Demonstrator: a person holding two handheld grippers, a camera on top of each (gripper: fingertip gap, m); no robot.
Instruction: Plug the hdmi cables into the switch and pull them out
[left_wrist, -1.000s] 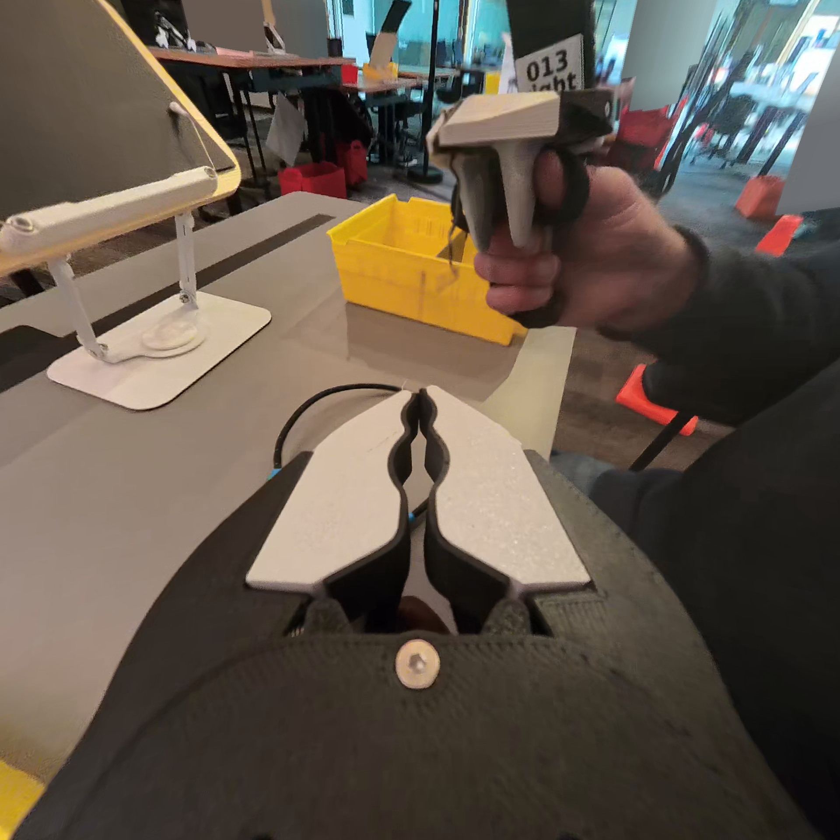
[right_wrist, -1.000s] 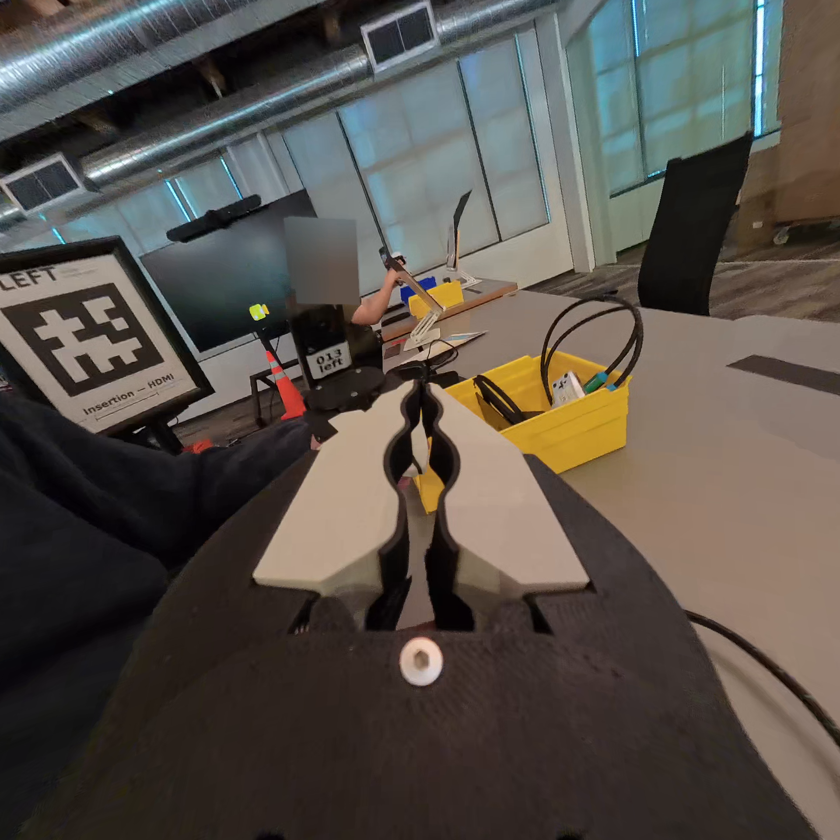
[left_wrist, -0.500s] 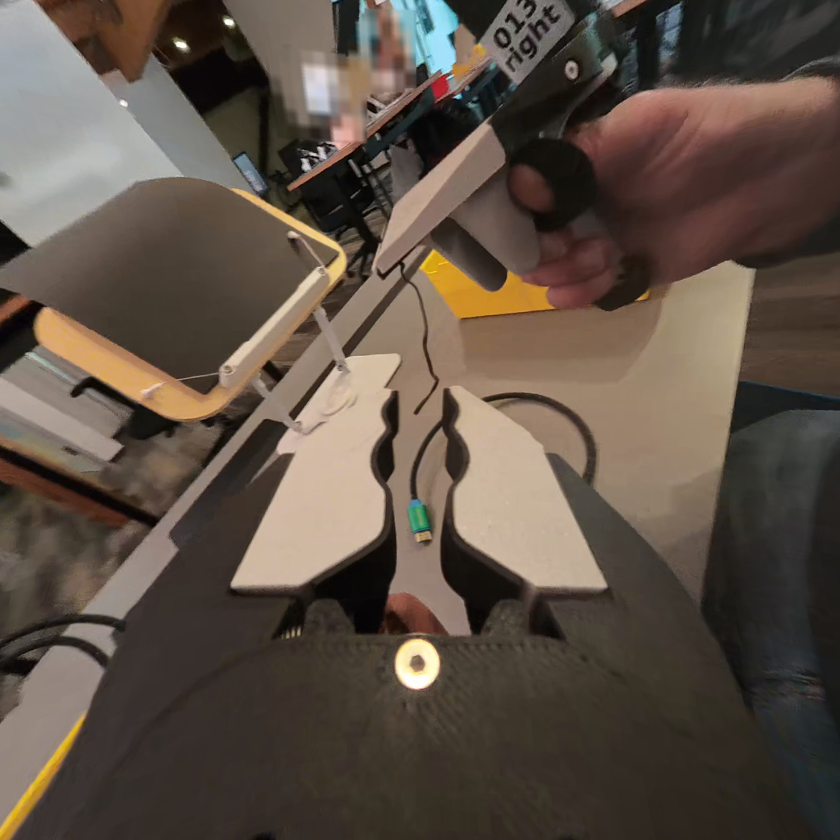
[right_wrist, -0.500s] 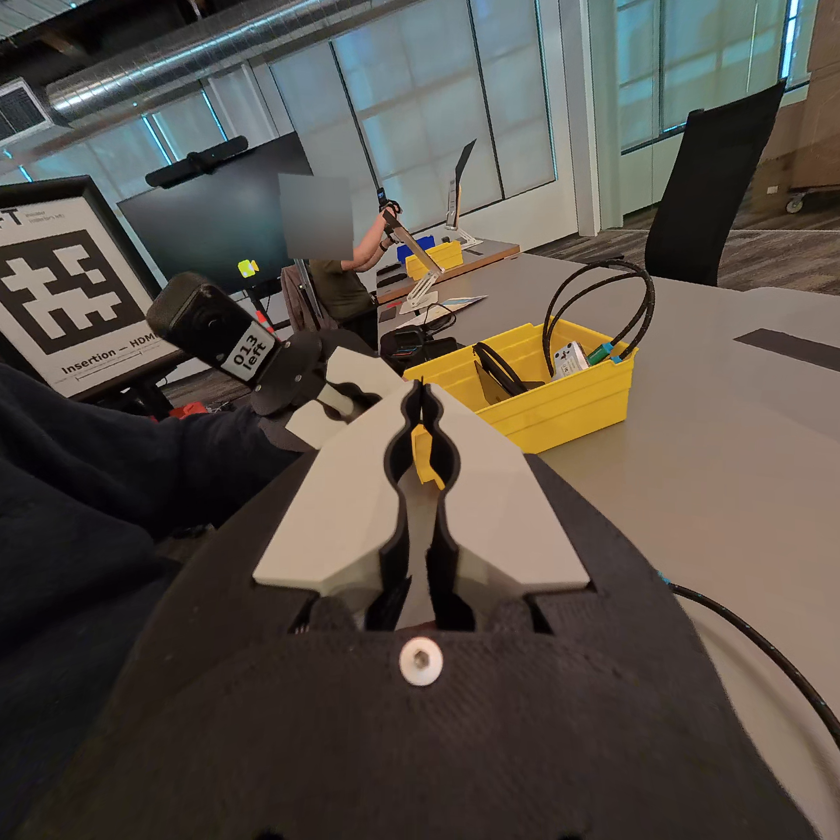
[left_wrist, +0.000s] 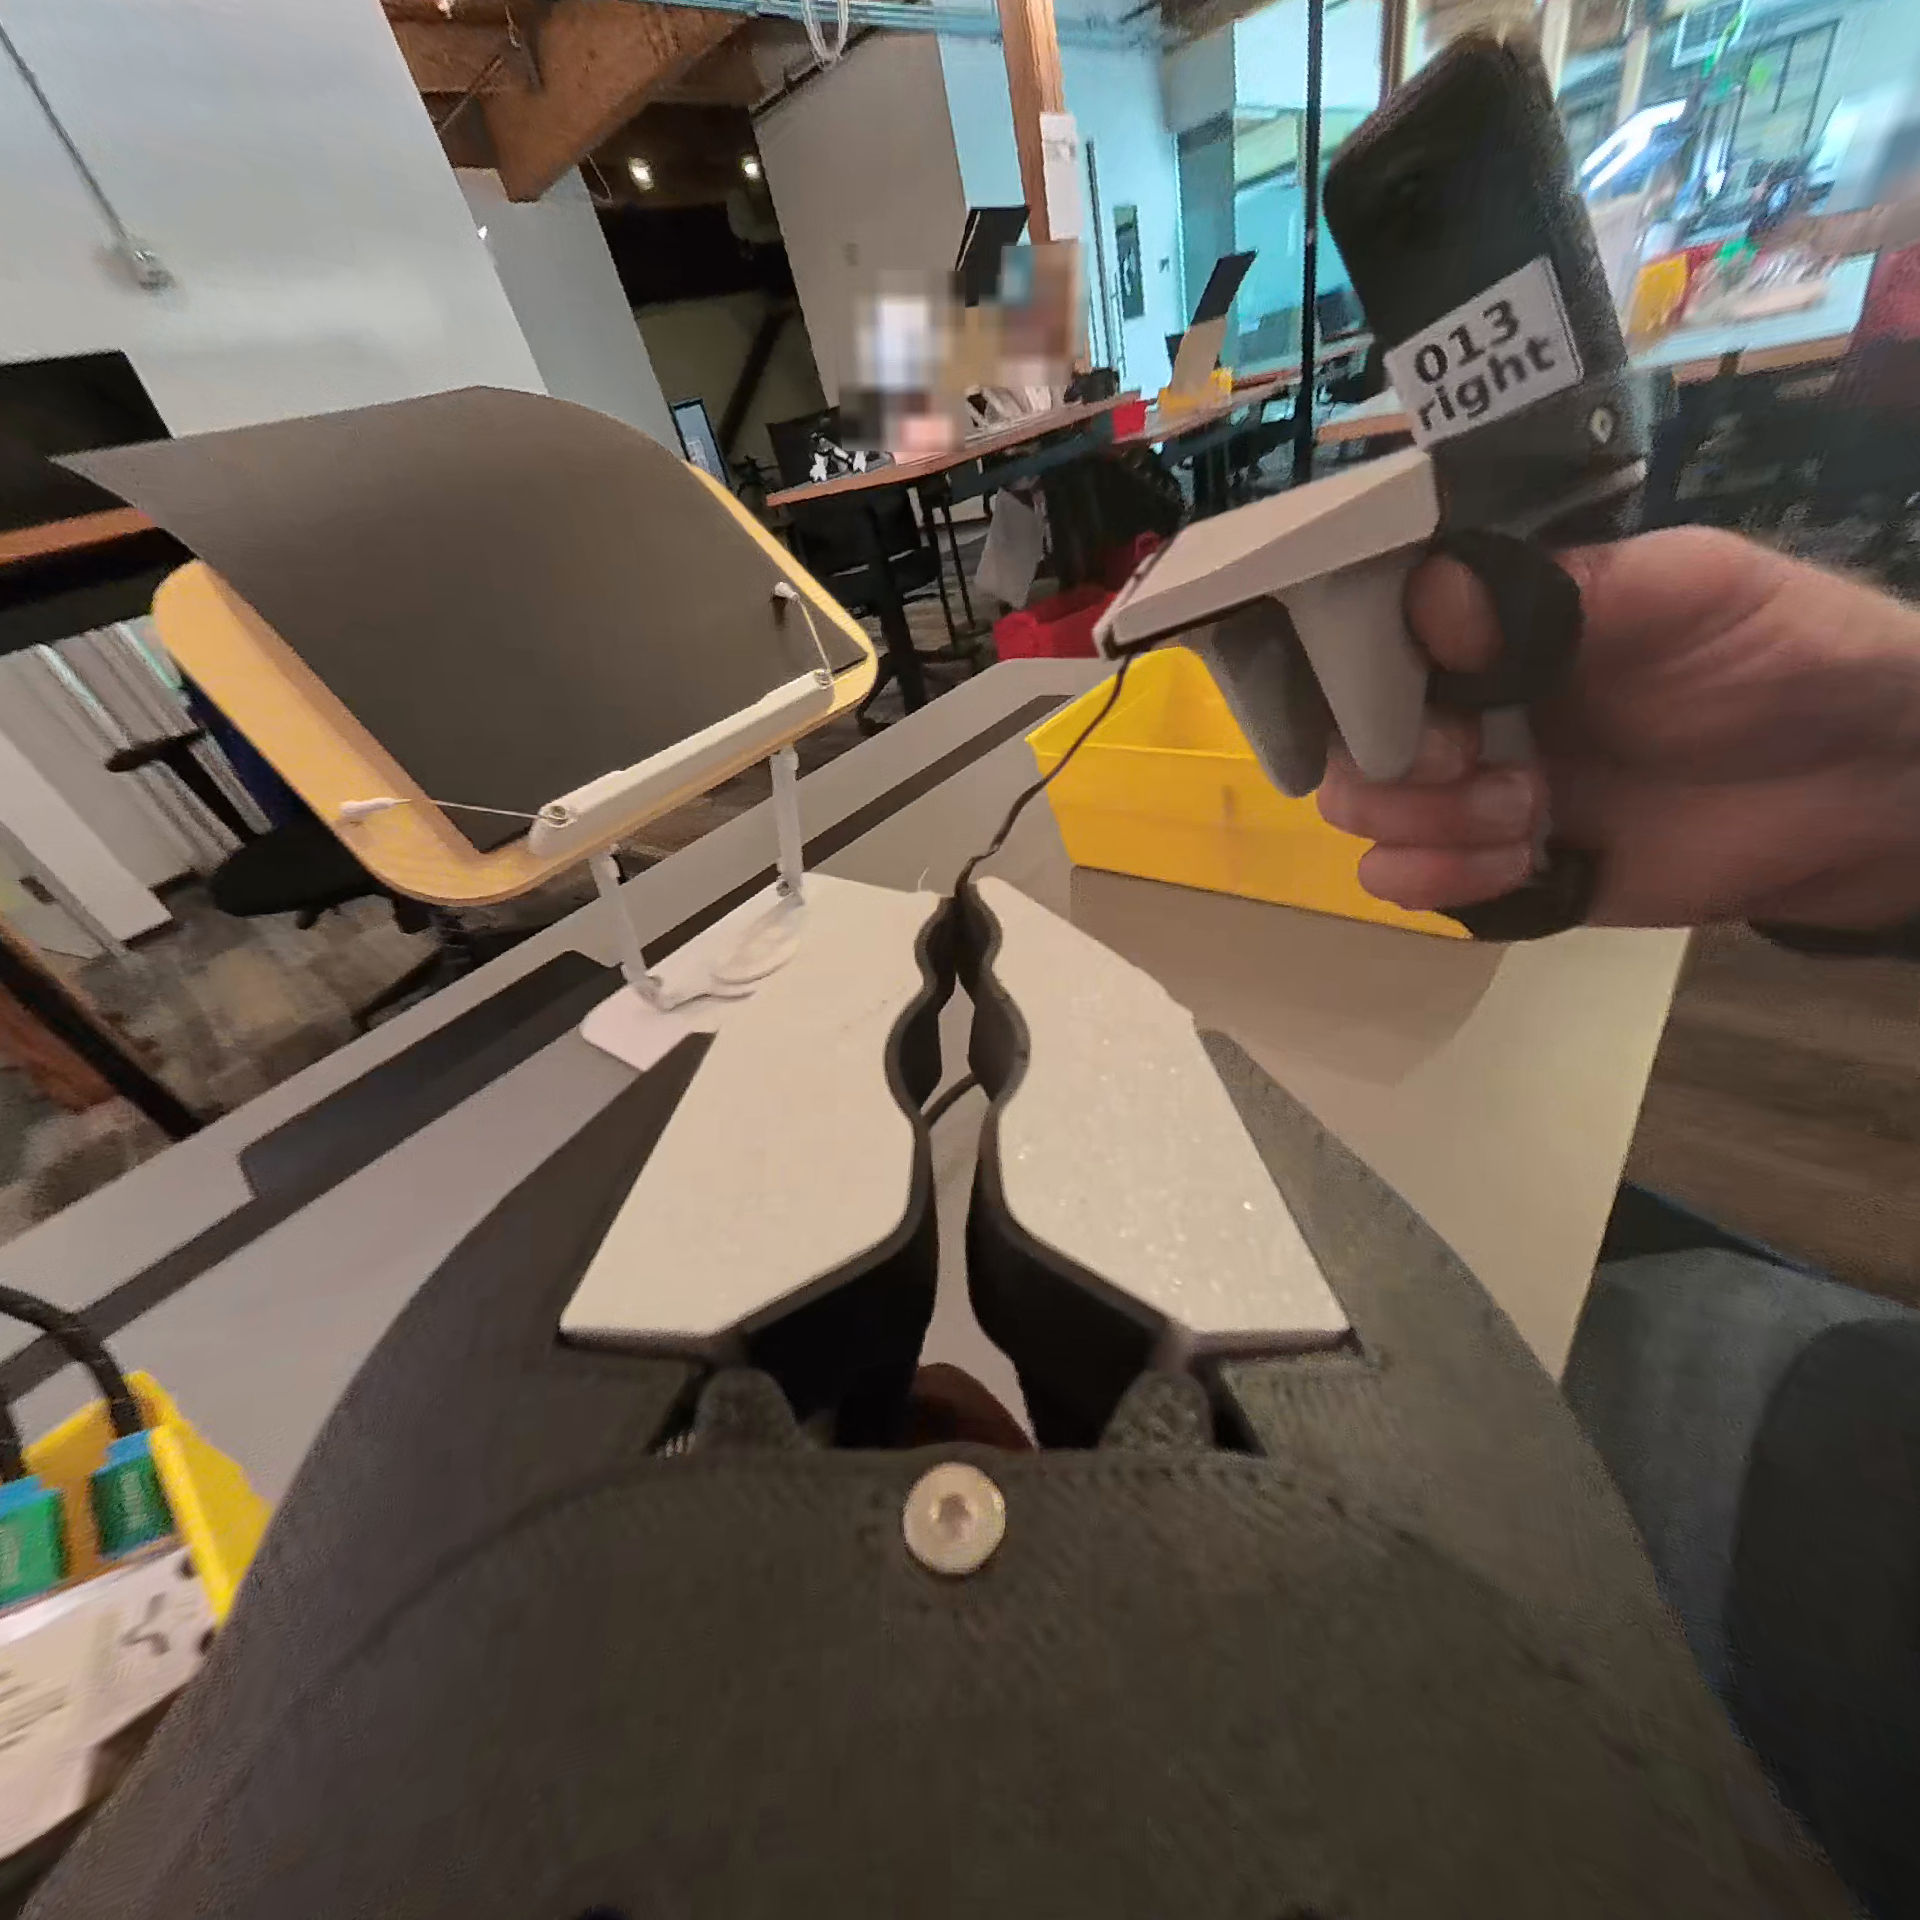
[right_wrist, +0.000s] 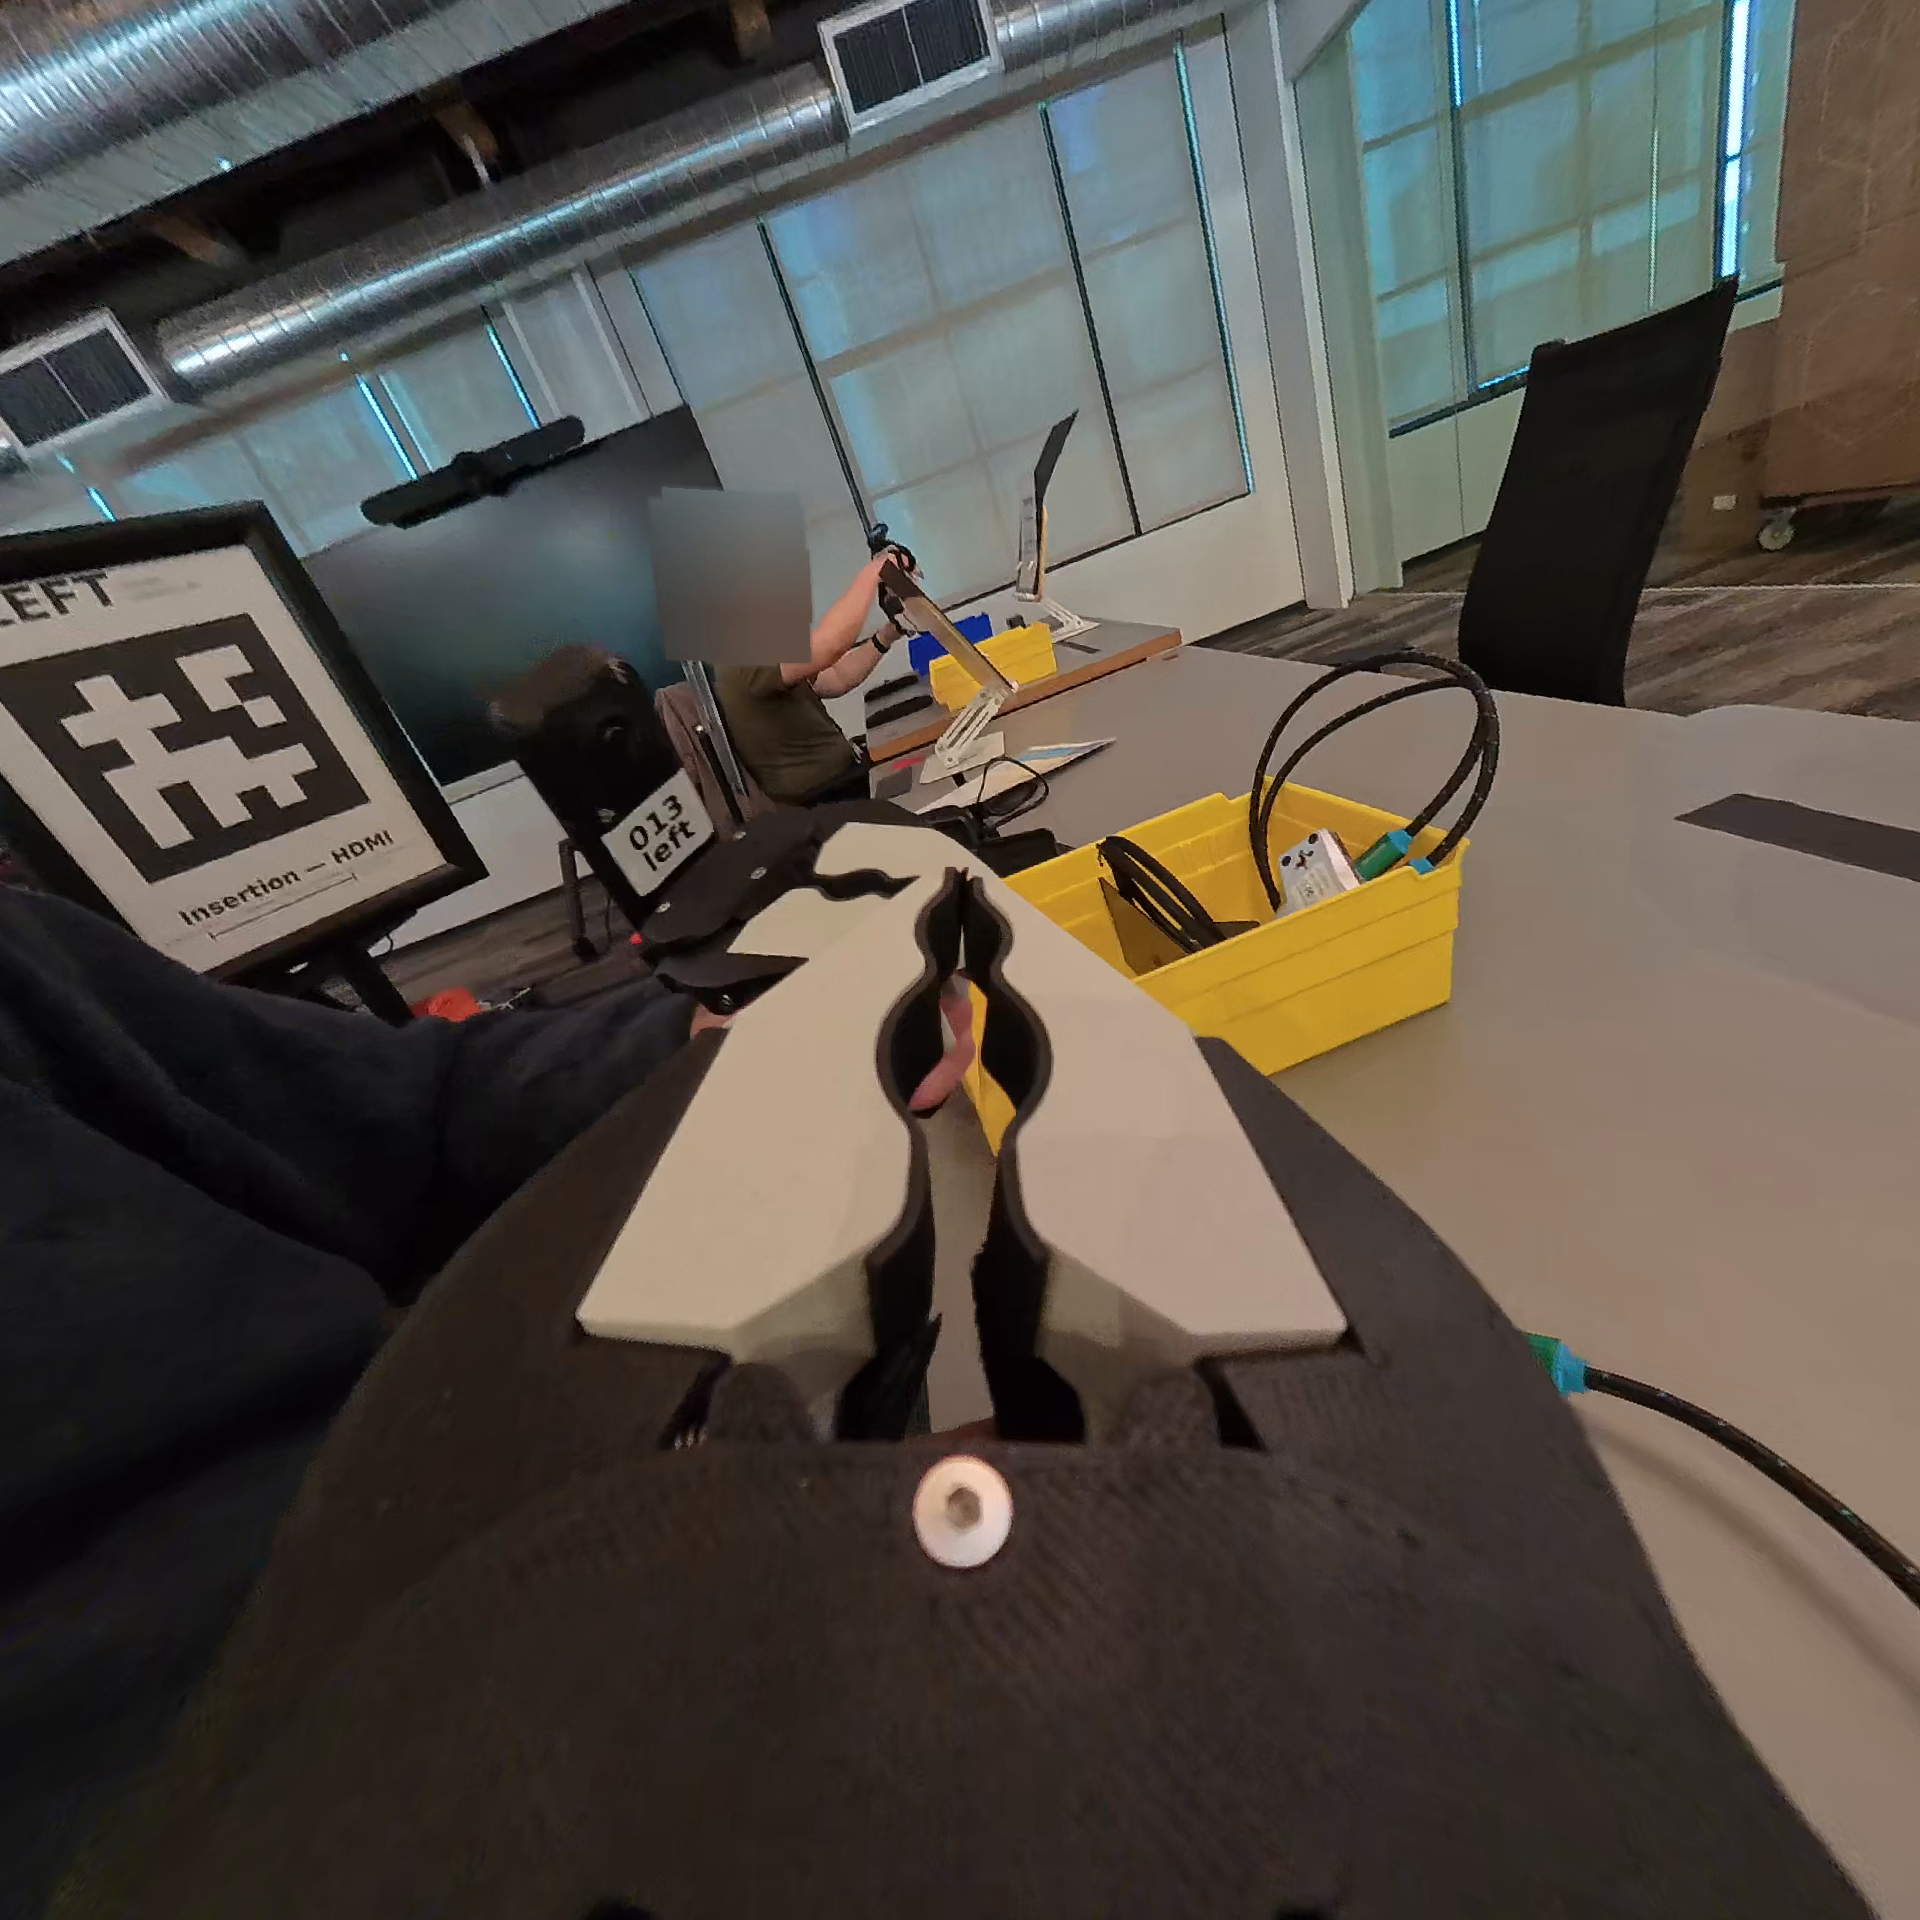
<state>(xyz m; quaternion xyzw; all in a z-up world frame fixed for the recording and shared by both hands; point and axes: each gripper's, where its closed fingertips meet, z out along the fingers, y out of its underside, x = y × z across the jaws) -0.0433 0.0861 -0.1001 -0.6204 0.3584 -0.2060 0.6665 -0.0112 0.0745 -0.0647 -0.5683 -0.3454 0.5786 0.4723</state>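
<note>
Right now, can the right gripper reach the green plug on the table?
Likely yes: the green plug lies uncovered on the table beside the right gripper, nothing between. Its jaws are shut and must open first.

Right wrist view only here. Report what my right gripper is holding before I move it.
Observer: In the left wrist view, the right gripper is shut on a thin black cord that hangs from its tip.
Operator: Trace that cord down.
Observer: It runs down to the tips of the left gripper, which is shut. I cannot tell whether those tips pinch it.
Operator: Name what sits beyond my gripper.
Observer: A yellow bin on the table, not the one your view shows. Its contents are hidden from here.
</note>
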